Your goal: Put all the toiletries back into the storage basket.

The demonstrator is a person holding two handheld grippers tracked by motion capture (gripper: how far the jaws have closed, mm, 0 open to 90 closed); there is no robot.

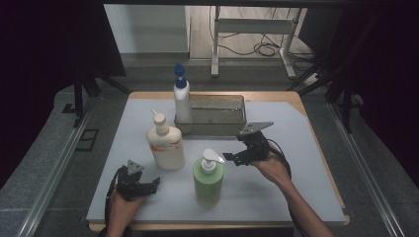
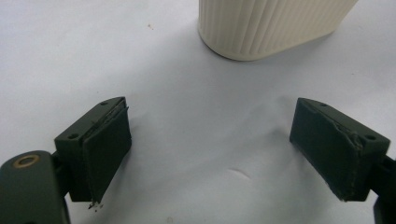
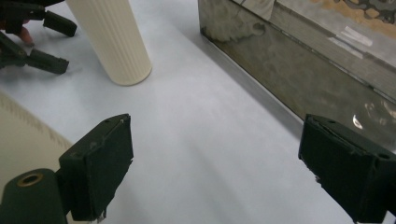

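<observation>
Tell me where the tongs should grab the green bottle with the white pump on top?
Probably the body of the green bottle, below the white pump. The bottle stands upright with plain sides, while the pump is small and has a spout sticking out. The right tongs are open just beside the pump, so they could drop lower and come in level from the right, where the mat is bare.
</observation>
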